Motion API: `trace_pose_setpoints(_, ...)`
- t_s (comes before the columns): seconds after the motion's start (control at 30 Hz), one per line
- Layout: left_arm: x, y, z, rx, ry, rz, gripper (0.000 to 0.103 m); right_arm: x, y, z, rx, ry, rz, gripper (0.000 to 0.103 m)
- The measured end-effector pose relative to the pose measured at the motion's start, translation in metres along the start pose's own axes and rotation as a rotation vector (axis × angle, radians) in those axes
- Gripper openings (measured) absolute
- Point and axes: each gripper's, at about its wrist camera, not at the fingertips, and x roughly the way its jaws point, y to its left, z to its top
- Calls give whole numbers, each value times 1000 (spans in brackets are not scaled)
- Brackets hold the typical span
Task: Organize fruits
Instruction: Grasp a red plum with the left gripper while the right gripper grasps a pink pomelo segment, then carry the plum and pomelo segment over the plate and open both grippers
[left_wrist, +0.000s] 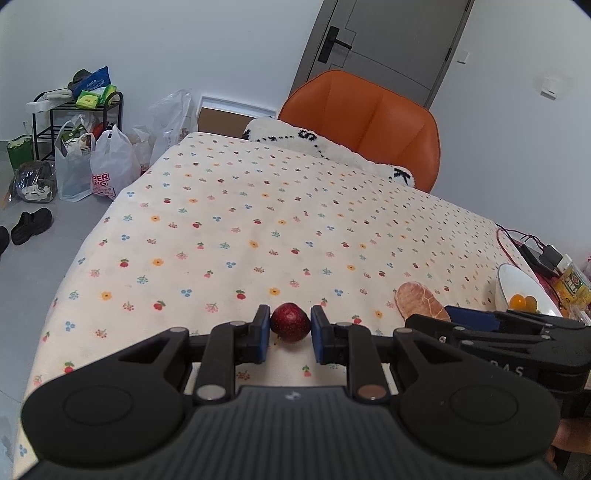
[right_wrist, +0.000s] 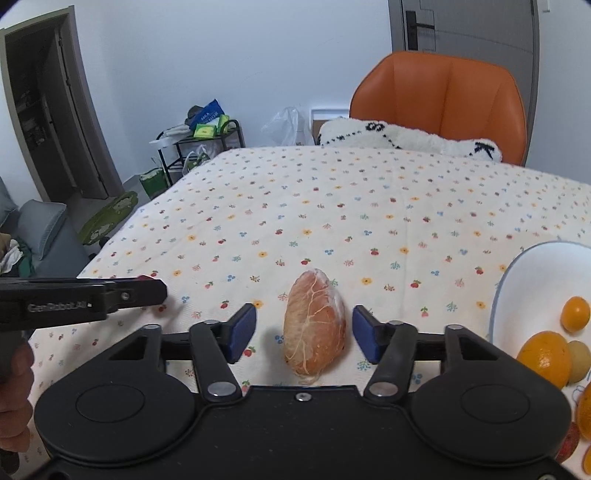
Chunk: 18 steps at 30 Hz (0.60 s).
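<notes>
A small dark red fruit (left_wrist: 290, 323) rests on the flowered tablecloth (left_wrist: 258, 221), and my left gripper (left_wrist: 290, 332) is shut on it, blue pads (left_wrist: 263, 334) touching both its sides. From the right wrist view the left gripper (right_wrist: 147, 288) shows side-on at the left. A peeled pinkish citrus piece in film (right_wrist: 314, 328) lies between the wide-apart fingers of my right gripper (right_wrist: 304, 334), which is open and not touching it. That piece (left_wrist: 421, 299) lies right of the red fruit. A white bowl (right_wrist: 517, 280) at the right holds oranges (right_wrist: 545, 356) and a kiwi (right_wrist: 578, 360).
An orange chair (left_wrist: 369, 118) with a fluffy white cushion (left_wrist: 325, 146) stands at the table's far side. Cables and a black adapter (left_wrist: 539, 254) lie by the bowl (left_wrist: 511, 273). Bags (left_wrist: 107, 166), shoes (left_wrist: 31, 225) and a rack (left_wrist: 74, 114) stand on the floor left.
</notes>
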Motion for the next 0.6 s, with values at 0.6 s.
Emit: trace_pose_setpoints(0.6, -12, -7, 0, 12, -18, -14, 22, -3, 2, -6, -2, -30, -26, 32)
